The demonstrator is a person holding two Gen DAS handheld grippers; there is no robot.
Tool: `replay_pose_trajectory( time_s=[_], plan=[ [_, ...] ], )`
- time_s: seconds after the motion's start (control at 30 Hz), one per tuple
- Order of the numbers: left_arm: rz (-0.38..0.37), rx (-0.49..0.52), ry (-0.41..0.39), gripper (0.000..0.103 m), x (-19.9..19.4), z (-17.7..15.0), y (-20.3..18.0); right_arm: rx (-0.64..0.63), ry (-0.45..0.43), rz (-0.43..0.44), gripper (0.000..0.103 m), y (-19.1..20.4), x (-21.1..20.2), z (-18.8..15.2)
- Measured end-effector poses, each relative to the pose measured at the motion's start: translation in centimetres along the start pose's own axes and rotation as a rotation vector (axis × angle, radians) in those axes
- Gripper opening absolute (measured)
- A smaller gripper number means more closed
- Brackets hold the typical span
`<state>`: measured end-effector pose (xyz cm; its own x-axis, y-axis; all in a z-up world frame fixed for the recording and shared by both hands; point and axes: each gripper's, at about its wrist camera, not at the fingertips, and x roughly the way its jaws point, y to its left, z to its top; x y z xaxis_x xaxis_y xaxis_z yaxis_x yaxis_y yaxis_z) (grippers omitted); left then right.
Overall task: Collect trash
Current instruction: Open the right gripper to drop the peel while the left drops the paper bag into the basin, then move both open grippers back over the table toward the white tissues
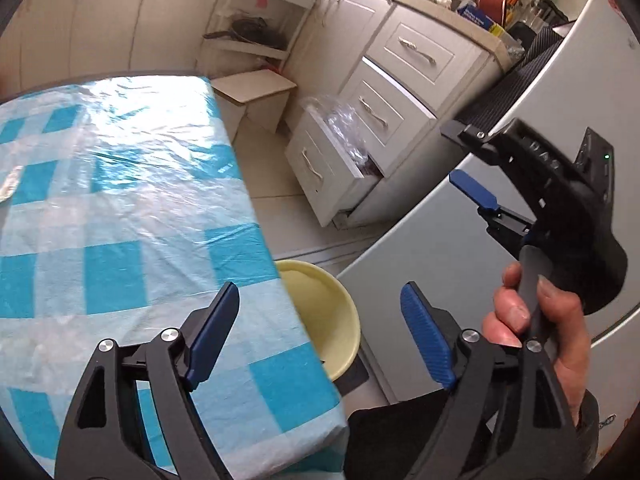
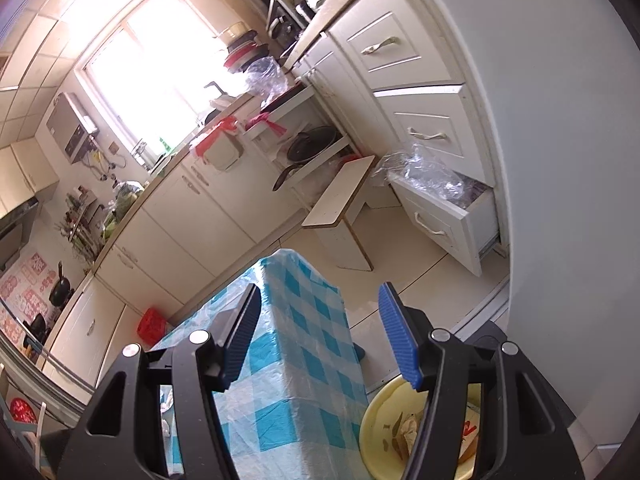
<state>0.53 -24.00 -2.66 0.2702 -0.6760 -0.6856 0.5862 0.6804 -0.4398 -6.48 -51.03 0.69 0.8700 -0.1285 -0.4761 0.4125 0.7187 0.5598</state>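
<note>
Left wrist view: checked table (image 1: 120, 200), yellow bowl (image 1: 320, 312) below its edge. Left gripper (image 1: 320, 336) jaws wide, nothing between. Right wrist view: right gripper (image 2: 320, 340) partly open, empty; trash scraps (image 2: 408, 426) inside bowl (image 2: 380, 412).

glossy plastic tablecloth (image 1: 120, 200), smooth yellow bowl (image 1: 320, 312)

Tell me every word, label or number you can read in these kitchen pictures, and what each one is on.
None can be read.
Blue box on the counter: white print, too blurred.
Pink and red wall stickers: characters too small to make out.
Red and white scrap in the yellow bowl: marks unclear, partly hidden.
Fridge door: small dark print near the edge, illegible.
</note>
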Motion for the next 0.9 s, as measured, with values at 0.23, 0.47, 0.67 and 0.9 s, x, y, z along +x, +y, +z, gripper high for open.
replay_pose_trajectory(
  time_s=[0.23, 0.47, 0.67, 0.9],
  plan=[
    [0.12, -0.061, -0.113, 0.09, -7.6, -0.7, 4.5, -0.083, 0.026, 0.026, 0.064, 4.7, 1.8, -1.5],
    [0.179, -0.133, -0.141, 0.093, -11.0, -1.7, 8.2, -0.151, 0.052, 0.024, 0.065, 8.0, 3.7, -3.0],
    [0.201, -0.172, -0.152, 0.093, -12.3, -2.7, 10.1, -0.192, 0.078, 0.027, 0.066, 10.1, 4.9, -4.2],
    [0.226, -0.209, -0.163, 0.094, -13.2, -3.3, 11.7, -0.248, 0.103, 0.042, 0.068, 12.3, 5.8, -5.2]
  ],
)
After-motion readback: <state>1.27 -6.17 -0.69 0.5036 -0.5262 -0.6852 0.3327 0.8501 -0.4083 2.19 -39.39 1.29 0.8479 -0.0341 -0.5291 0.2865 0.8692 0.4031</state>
